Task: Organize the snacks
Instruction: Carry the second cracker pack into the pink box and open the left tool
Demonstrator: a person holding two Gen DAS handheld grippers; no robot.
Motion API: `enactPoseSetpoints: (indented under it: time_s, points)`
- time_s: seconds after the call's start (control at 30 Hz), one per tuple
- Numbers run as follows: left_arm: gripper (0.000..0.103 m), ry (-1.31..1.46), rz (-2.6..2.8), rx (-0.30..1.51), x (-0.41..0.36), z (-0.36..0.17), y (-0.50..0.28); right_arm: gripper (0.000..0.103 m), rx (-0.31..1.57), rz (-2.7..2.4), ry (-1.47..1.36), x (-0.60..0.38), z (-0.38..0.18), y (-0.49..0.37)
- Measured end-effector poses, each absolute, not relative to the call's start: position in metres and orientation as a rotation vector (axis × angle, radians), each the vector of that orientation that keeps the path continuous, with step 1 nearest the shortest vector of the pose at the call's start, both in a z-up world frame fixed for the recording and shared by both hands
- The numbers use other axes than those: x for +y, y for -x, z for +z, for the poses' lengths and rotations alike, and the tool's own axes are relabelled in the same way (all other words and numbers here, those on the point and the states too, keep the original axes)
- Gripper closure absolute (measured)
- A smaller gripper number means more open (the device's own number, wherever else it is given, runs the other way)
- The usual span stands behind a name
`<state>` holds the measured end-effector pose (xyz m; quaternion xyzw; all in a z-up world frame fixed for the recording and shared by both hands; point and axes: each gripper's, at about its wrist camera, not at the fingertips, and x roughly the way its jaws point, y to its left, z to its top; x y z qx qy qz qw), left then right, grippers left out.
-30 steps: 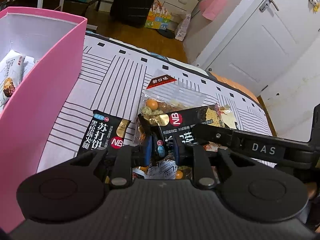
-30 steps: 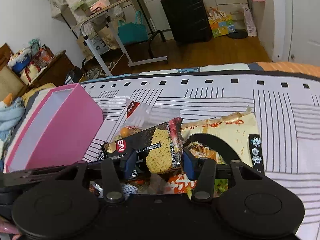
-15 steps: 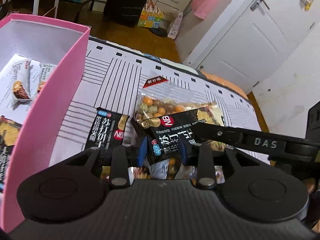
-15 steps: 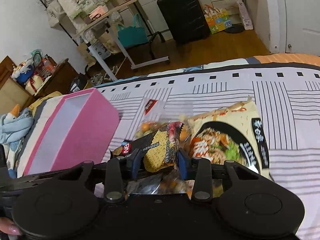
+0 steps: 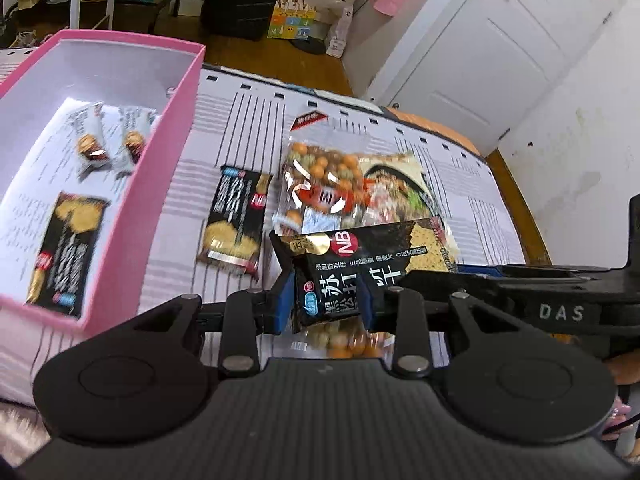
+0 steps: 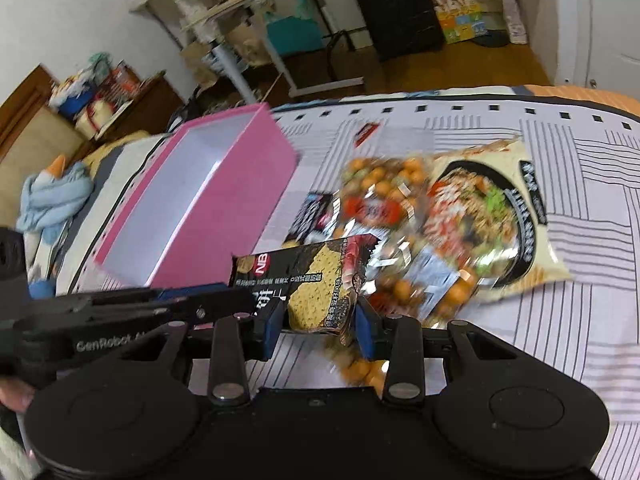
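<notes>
Lower centre of both wrist views: black cracker packet, lifted off the striped bedcover, pinched at one end by the left gripper and at the other by the right gripper. Pink box, upper left, already holds three packets. Advice, as judgement: release one grip before carrying; keep packet level; clear the box wall; lay it flat beside its twin.
</notes>
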<state>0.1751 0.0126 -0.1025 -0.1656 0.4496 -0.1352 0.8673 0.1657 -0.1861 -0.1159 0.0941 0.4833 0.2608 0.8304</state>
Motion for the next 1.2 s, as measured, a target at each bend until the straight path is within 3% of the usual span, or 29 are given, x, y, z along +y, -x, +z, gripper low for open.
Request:
enactPoseSetpoints:
  time_s: [0.67,0.9,1.2]
  points:
    - [0.072,0.237,-0.287,0.864,0.077,-0.030,-0.071,0.061,0.978,0.695,-0.055,-0.112,-0.043,-0.092]
    - [0.072,0.187,-0.217,0.804,0.118,-0.012,-0.078,0.061,0.924,0.738,-0.045,-0.061,-0.038,-0.124]
    - [0.072,0.202,-0.065,0.862,0.183,-0.041,-0.129,0.061,0.956,0.825,0.000,0.020,-0.077,-0.196]
